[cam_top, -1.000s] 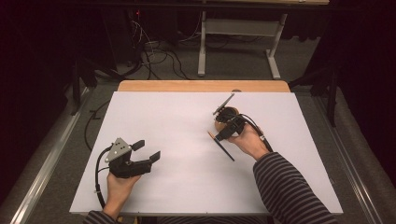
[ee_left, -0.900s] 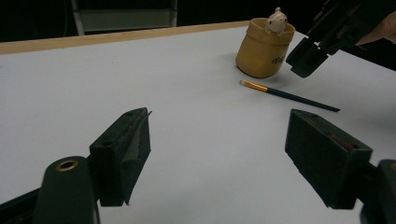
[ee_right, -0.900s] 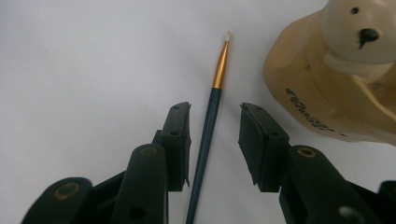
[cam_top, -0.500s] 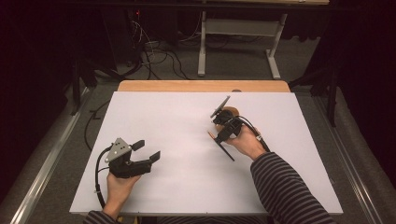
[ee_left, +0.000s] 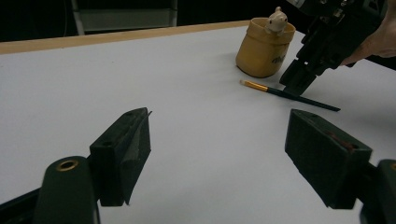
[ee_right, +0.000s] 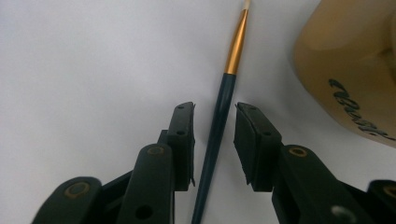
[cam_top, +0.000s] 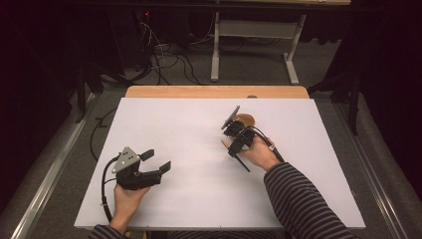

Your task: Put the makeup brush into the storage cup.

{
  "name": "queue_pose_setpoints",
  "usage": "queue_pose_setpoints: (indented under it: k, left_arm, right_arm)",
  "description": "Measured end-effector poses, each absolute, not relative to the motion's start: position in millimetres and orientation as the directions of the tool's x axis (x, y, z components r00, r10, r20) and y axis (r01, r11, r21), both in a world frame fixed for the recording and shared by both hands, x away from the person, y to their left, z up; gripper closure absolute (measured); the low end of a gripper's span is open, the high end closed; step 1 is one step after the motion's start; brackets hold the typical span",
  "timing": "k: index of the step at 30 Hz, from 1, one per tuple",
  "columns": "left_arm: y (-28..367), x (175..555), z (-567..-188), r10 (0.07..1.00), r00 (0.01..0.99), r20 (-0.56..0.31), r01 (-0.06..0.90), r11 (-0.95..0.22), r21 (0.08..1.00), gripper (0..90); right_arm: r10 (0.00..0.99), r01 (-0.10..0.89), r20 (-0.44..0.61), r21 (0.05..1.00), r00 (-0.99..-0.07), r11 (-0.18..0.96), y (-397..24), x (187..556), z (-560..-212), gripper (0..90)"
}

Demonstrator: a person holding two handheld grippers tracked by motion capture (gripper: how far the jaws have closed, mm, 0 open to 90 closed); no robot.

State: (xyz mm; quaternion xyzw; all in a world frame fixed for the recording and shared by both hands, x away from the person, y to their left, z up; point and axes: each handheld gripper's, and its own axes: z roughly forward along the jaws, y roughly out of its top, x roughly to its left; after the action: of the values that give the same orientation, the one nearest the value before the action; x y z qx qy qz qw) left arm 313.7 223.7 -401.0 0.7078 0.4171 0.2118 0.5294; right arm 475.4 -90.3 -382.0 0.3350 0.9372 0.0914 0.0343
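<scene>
A slim paintbrush (ee_right: 219,121) with a dark handle and a gold ferrule lies flat on the white table (cam_top: 189,129), right of the middle. My right gripper (ee_right: 214,112) points down over it with one jaw on each side of the handle. A thin gap shows at each pad, and the jaws have just been closing. Just beyond the brush stands a yellow cup (ee_left: 264,49) with a small figurine on its rim. My left gripper (cam_top: 157,160) rests at the near left with its jaws wide apart and nothing between them.
The table's wooden far edge (cam_top: 214,91) runs along the back. Beyond it, on the floor, are cables and a desk frame (cam_top: 254,45). The white top is bare between the two hands.
The right gripper's jaws have narrowed around the brush handle, and the hand has settled slightly lower over it. The left gripper has stayed put.
</scene>
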Motion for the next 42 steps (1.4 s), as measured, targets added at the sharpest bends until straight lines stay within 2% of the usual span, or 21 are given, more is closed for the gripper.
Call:
queue_pose_setpoints:
  k: [14, 22, 33, 34, 35, 42]
  left_arm:
    - [223.5, 314.0, -401.2, 0.813, 0.564, -0.141, 0.366, -0.093, 0.926, 22.9]
    - [223.6, 313.9, -401.1, 0.813, 0.564, -0.142, 0.365, -0.092, 0.926, 22.9]
    - [223.2, 313.7, -401.1, 0.814, 0.564, -0.14, 0.366, -0.095, 0.926, 22.9]
    - [223.1, 313.7, -401.1, 0.813, 0.565, -0.14, 0.366, -0.095, 0.926, 22.9]
    - [223.1, 313.7, -401.1, 0.813, 0.565, -0.14, 0.366, -0.095, 0.926, 22.9]
    - [223.4, 313.9, -401.3, 0.814, 0.564, -0.14, 0.367, -0.095, 0.925, 22.9]
  right_arm:
    - [0.633, 0.623, -0.015, 0.166, -0.774, 0.765, -87.0, 480.1, -390.2, 73.6]
    - [0.653, 0.645, -0.013, 0.143, -0.758, 0.751, -83.7, 479.4, -392.2, 78.1]
    - [0.627, 0.618, -0.049, 0.127, -0.777, 0.776, -80.8, 478.2, -392.9, 84.6]
    - [0.662, 0.655, -0.043, 0.114, -0.748, 0.747, -79.3, 475.4, -392.2, 84.7]
    - [0.626, 0.618, -0.048, 0.125, -0.778, 0.777, -80.7, 478.0, -392.8, 84.8]
    - [0.627, 0.617, -0.054, 0.127, -0.778, 0.777, -80.0, 476.0, -392.1, 85.2]
